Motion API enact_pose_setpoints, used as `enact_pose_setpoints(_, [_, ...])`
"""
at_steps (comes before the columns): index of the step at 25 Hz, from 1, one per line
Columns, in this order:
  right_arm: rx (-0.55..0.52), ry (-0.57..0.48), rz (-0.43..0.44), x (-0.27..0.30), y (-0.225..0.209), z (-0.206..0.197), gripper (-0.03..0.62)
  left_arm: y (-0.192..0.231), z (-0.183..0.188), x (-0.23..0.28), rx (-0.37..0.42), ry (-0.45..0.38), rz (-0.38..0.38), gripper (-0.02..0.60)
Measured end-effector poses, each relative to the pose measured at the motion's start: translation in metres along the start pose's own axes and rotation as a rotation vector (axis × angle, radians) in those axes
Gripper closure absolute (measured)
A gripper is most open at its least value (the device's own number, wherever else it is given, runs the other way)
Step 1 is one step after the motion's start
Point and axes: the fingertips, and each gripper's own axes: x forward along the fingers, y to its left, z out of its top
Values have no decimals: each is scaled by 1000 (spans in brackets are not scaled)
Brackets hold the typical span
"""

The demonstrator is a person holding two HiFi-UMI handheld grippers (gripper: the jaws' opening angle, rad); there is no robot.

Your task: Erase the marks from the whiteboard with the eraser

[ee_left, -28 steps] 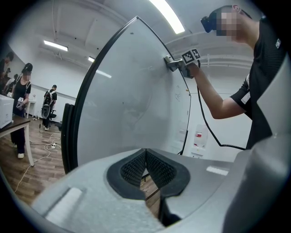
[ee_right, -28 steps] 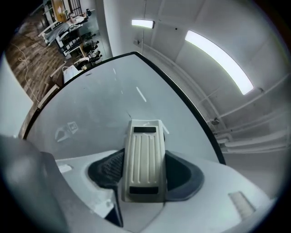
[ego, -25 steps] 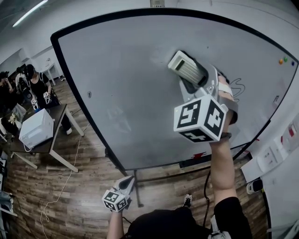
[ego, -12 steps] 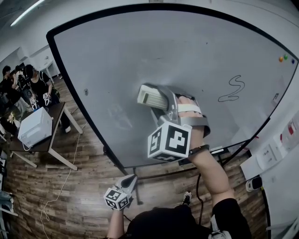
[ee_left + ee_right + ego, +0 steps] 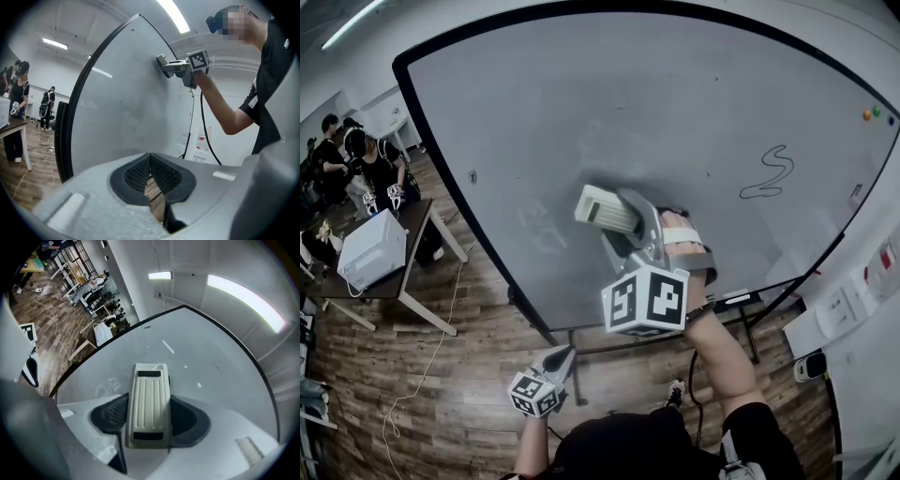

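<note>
Right gripper view shows my right gripper [image 5: 149,404] squeezing the eraser [image 5: 149,380] by its sides, in the middle of the whiteboard [image 5: 211,380]. It looks light and hard. My left gripper [image 5: 150,161] is closed, empty.

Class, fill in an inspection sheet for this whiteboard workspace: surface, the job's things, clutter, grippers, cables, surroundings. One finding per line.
Surface: whiteboard mostly clean; faint smudges low on its left part.
Job's things: eraser appears flat against the board; one black squiggle unerased, off to its right in the head view.
Clutter: coloured magnets at the board's upper right corner.
Grippers: right gripper jaws shut on the eraser; left gripper jaws together, empty, held low and away from the board.
Cables: black cable hangs below the right gripper; thin cable trails over the floor.
Surroundings: wooden floor, desk with a white box, people at the left.
</note>
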Motion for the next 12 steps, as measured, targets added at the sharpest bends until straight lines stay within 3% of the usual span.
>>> enact_pose_setpoints(6, [241, -57, 71, -6, 37, -39, 341, -2, 2, -2, 3, -9, 1, 571])
enact_pose_setpoints(12, [420, -48, 75, -13, 62, -92, 341, -2, 1, -2, 7, -3, -3, 571])
